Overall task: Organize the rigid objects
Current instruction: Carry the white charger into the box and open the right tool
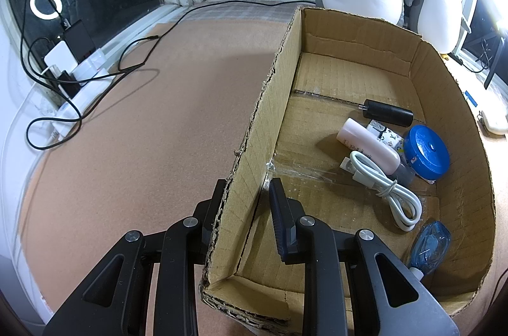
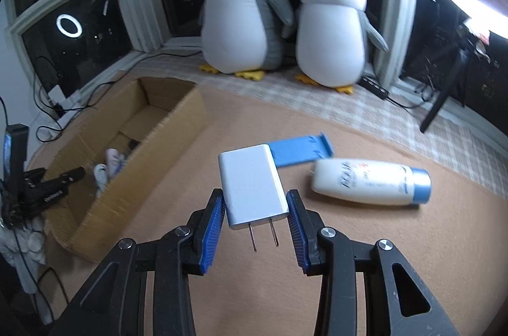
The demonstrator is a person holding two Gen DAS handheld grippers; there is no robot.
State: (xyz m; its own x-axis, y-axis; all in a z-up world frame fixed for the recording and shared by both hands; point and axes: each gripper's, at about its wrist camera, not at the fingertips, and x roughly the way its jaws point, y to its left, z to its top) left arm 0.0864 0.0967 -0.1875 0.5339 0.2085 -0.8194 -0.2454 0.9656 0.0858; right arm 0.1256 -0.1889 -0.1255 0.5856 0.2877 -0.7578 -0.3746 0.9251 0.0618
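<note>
While the left gripper [image 1: 246, 193] pinches the cardboard box [image 1: 282, 56] wall, the right gripper [image 2: 256, 209] holds the white charger [image 2: 252, 185]; next, carry it over the box and release.

Dark windows [image 2: 79, 28] in white frames, night outside, ring light reflection [image 1: 45, 3] in the glass. Two plush penguins [image 2: 241, 12] on the checked sill cloth in front of the windows. Tan surface [image 1: 143, 114] below the sill; power strip [image 1: 79, 88] with black cables at the window's left corner.
</note>
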